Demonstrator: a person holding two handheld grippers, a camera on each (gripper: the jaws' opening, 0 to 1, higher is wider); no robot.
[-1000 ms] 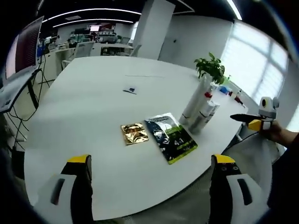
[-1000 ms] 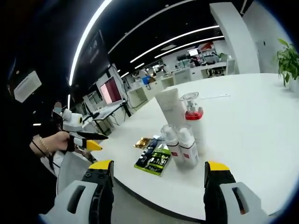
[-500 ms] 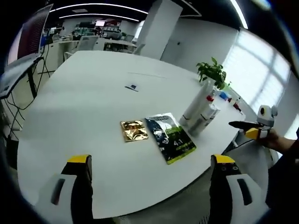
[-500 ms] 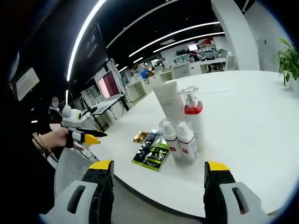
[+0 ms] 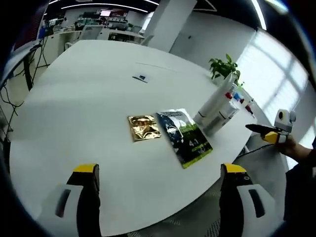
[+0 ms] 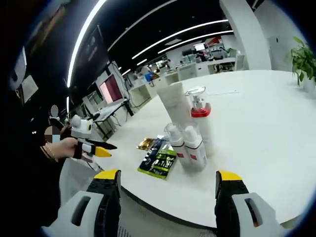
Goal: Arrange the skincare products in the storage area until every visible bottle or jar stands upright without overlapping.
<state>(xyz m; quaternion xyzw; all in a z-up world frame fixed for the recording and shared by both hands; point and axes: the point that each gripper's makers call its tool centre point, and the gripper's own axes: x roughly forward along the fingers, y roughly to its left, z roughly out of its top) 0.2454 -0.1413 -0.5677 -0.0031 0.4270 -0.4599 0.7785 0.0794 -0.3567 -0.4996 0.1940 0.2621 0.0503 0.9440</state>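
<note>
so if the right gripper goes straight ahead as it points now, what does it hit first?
Likely the two small white pump bottles with red labels, standing at the near side of the bottle cluster on the white table. Depth is unclear.

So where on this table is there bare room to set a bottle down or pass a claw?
Free: the wide white table beyond the gold sachet, and the stretch toward the potted plant in the right gripper view. Crowded: the bottle cluster beside the green packet. Both claws hang open off the near edge.
</note>
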